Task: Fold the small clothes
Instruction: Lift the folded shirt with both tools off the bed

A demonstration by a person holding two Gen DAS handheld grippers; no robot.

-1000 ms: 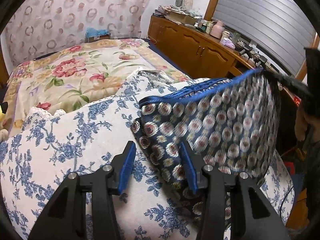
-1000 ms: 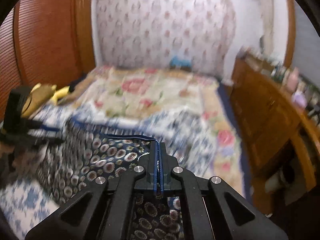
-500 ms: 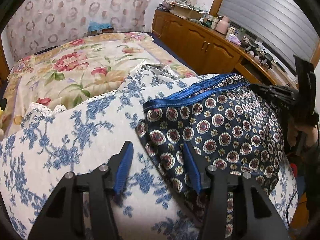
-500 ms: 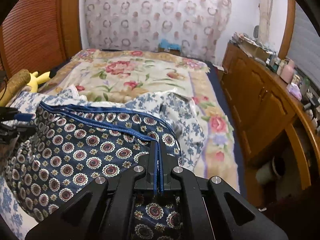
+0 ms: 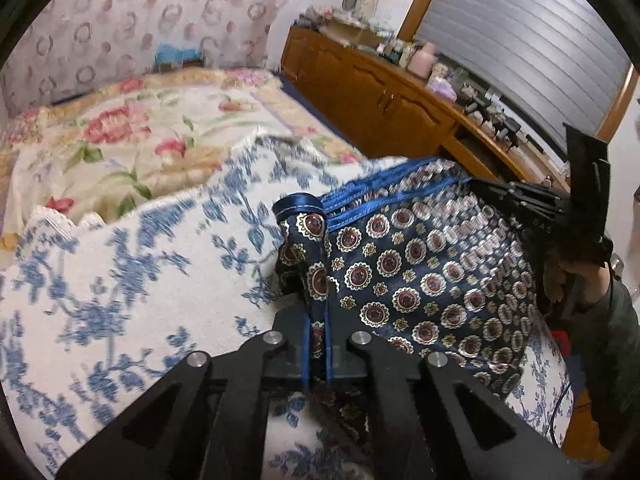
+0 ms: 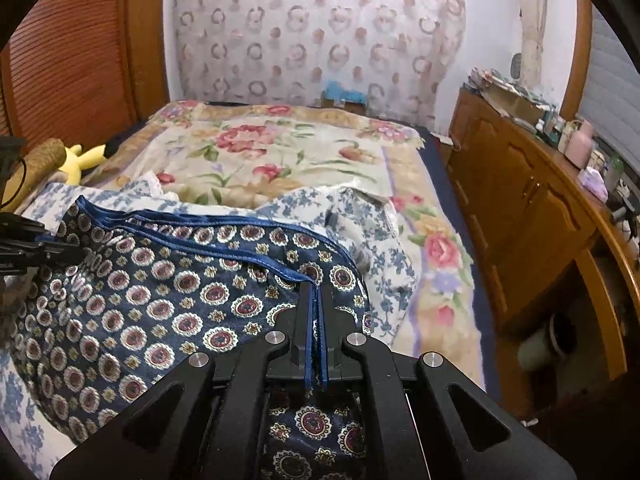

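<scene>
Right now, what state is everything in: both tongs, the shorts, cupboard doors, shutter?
Left tongs: shut on the shorts' corner.
Right tongs: shut on the shorts' waistband.
Shorts: spread flat over the blue-flowered cloth, unfolded.
Cupboard doors: closed.
Shutter: down.

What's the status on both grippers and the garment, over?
Left gripper shut on navy patterned shorts. Right gripper shut on their blue-trimmed edge. Shorts on blue floral quilt; nothing obstructing.

Navy medallion-print shorts (image 5: 420,276); blue-floral white cushion (image 5: 132,280).
</scene>
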